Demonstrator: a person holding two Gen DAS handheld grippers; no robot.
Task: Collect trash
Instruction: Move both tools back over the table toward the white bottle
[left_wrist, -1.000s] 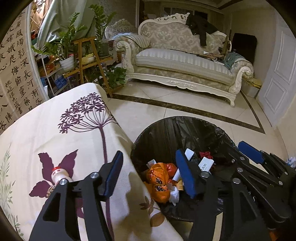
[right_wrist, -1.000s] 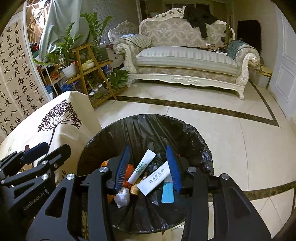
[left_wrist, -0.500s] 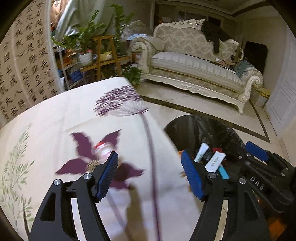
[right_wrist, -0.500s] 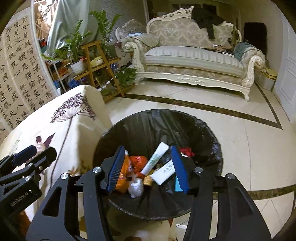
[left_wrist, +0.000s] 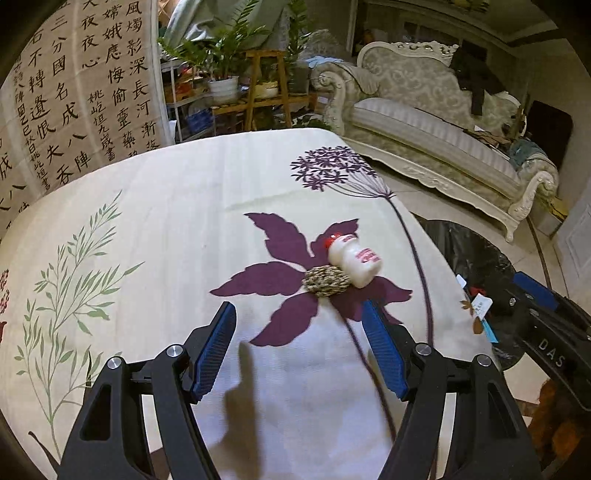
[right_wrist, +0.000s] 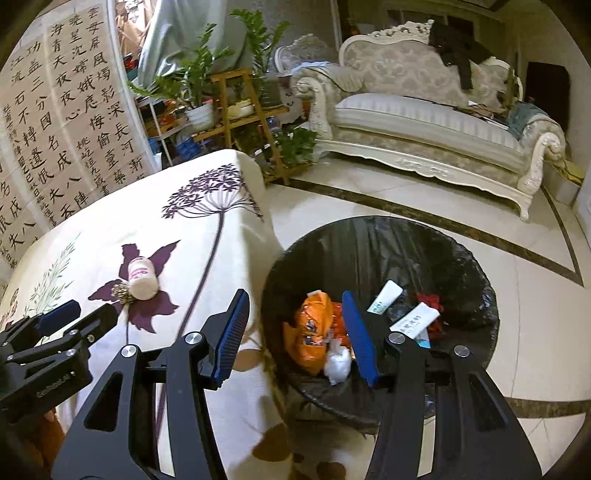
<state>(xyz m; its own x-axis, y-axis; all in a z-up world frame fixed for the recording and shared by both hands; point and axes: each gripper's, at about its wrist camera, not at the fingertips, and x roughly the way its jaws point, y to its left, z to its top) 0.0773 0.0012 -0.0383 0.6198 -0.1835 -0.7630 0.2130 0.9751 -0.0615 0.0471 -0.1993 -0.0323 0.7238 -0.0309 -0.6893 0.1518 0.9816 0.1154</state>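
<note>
In your left view, the bin (left_wrist: 476, 251) is half hidden behind the table's right edge (left_wrist: 436, 243). Your right view cuts off the bin's near rim behind the right gripper (right_wrist: 295, 332).

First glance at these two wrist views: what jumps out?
A small white bottle with a red cap lies on its side on the flowered tablecloth, touching a brown speckled scrap, just ahead of the empty, open left gripper. Beside the table stands a black-lined trash bin holding an orange wrapper and white tubes, with the empty right gripper over its near rim.
</note>
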